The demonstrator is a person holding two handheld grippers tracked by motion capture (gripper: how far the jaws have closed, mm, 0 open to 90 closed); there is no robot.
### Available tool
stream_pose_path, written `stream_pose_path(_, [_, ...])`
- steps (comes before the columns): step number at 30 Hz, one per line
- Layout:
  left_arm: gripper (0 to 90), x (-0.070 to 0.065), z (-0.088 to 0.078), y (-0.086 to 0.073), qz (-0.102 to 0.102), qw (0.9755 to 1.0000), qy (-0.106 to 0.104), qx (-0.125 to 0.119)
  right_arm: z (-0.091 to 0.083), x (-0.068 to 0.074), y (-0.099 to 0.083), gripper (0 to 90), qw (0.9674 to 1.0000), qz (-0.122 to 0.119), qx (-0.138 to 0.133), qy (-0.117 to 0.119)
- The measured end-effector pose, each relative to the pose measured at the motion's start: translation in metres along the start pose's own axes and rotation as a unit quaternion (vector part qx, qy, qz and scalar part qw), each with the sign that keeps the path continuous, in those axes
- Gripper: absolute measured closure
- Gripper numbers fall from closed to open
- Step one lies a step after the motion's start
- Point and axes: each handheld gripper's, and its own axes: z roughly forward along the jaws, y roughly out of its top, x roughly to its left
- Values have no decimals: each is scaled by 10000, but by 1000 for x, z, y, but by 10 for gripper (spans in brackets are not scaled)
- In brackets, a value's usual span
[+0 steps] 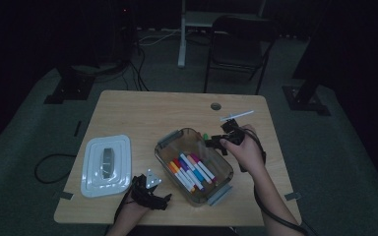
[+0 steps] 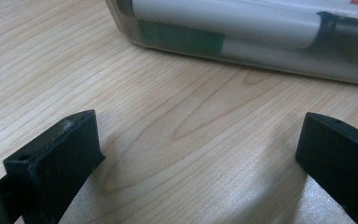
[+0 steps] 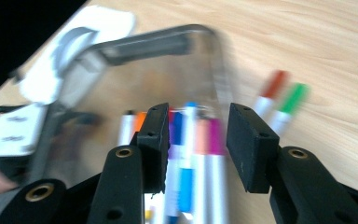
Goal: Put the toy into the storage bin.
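We see the clear container (image 1: 193, 166) sitting diag. near the table (image 1: 142, 110) centre-right, its near corner close to the front edge. Markers (image 1: 191, 169) lie packed inside it. White lid (image 1: 106, 164) rests flat at the front-left, well apart from the container, w/ bare wood between them and a wide bare stretch toward the far edge. A white stick-like item (image 1: 236, 116) lies near the right-far corner; we can't tell what it is.

Right gripper (image 1: 215, 142) hangs over the container's far-right rim. In the right gripper view (image 3: 196, 140) its jaws stand partly apart w/ nothing between the pads; markers show below, in the container. A red marker (image 3: 274, 87) and green marker (image 3: 292, 99) lie side by side on the wood just outside the container wall.

Left gripper (image 1: 150, 192) rests at the front edge between lid and container. In the left gripper view its jaws are spread wide over bare wood, holding nothing, container wall (image 2: 242, 49) ahead.
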Motion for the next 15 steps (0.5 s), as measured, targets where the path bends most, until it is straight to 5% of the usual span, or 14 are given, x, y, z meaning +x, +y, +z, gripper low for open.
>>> stream_pose_path(3, [5,0,0,0,0,10000,2,-5,0,-24,-5,576,9995,237,-23,-189])
stream_pose_path(6, [5,0,0,0,0,10000,4,-7,2,-31,-8,571,9992,301,-2,-256])
stream_pose_path(8, [5,0,0,0,5,10000,-2,7,17,-57,-18,564,9971,605,91,-446])
stream_pose_path(15, [5,0,0,0,7,10000,-2,7,62,-84,-30,550,9954,869,282,-272])
